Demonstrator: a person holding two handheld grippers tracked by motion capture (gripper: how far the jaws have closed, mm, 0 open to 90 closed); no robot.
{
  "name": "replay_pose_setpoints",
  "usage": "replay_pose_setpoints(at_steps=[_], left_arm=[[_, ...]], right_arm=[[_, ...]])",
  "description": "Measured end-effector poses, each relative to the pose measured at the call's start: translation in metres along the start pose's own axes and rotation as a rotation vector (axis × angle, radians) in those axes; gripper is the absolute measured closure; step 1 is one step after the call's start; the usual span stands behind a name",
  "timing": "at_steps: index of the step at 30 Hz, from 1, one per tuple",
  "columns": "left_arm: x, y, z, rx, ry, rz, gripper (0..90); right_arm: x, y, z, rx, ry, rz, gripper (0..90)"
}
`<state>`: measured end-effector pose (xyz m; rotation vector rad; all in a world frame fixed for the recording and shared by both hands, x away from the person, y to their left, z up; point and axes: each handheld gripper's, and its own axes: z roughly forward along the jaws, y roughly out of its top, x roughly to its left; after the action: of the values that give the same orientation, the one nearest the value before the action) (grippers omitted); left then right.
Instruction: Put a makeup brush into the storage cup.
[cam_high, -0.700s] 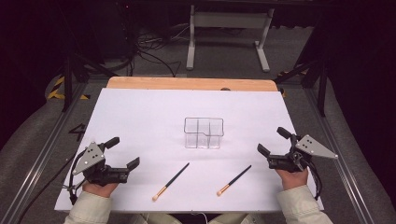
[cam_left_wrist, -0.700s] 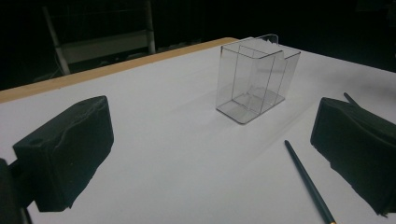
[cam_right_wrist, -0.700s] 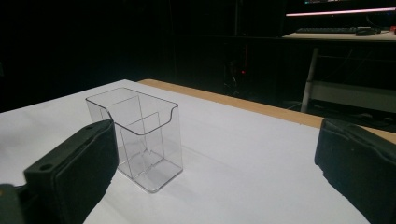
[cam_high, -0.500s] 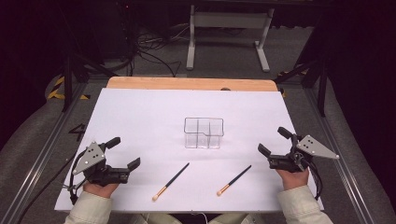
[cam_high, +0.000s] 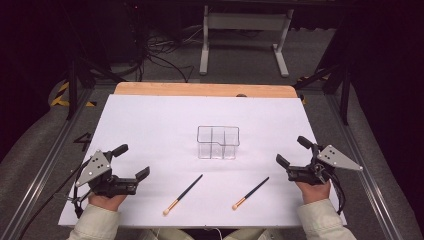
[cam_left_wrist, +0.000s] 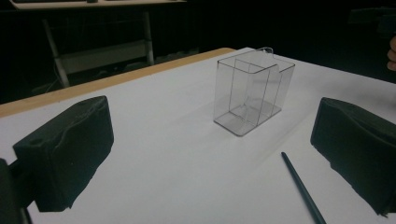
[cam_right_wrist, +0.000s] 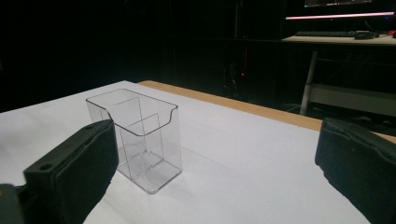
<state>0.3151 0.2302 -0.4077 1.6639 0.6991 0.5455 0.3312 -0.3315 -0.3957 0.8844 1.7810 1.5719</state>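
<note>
A clear plastic organiser box (cam_high: 218, 142) with inner dividers stands upright in the middle of the white table; it also appears as the clear box (cam_left_wrist: 252, 91) and the clear box (cam_right_wrist: 142, 135). Two black makeup brushes with gold ferrules lie in front of it: the left brush (cam_high: 183, 194) and the right brush (cam_high: 250, 193). The left brush's dark handle (cam_left_wrist: 301, 186) shows between the left jaws. My left gripper (cam_high: 131, 162) rests at the front left, open and empty. My right gripper (cam_high: 293, 151) rests at the front right, also open and empty.
The white sheet (cam_high: 165, 125) covers a wooden tabletop (cam_high: 200, 90) whose far edge shows. Metal rails run along both sides of the table. A desk frame (cam_high: 245, 35) and cables stand on the dark floor beyond.
</note>
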Motion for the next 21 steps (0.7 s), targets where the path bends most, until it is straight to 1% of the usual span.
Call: replay_pose_setpoints(at_steps=[4,5,8,12,15,16,21], left_arm=[[0.001,0.0001,-0.0001,-0.011,0.003,0.004,0.2],[0.0014,-0.0003,0.0005,-0.003,0.001,0.004,0.2],[0.001,-0.001,0.0017,-0.003,0.0,0.004,0.2],[0.0008,-0.0011,0.0032,-0.001,-0.006,-0.001,0.2],[0.0018,0.0009,0.0042,0.011,-0.013,0.0,0.2],[0.0021,0.0021,0.0046,0.007,-0.015,-0.003,0.2],[0.0008,0.0072,0.0072,-0.01,-0.031,-0.014,0.2]], right_arm=[[0.0005,0.0004,-0.0004,-0.009,-0.003,-0.002,0.2],[0.0005,0.0001,0.0001,-0.009,-0.002,-0.003,0.2],[0.0,-0.0006,0.0004,-0.002,-0.006,-0.007,0.2],[0.0001,-0.0006,0.0,-0.006,-0.005,-0.01,0.2],[-0.0001,-0.0006,-0.0005,-0.006,-0.005,-0.007,0.2],[0.0,-0.0006,-0.0004,-0.008,-0.003,-0.001,0.2],[-0.0002,-0.0008,-0.0003,-0.004,-0.004,-0.006,0.2]])
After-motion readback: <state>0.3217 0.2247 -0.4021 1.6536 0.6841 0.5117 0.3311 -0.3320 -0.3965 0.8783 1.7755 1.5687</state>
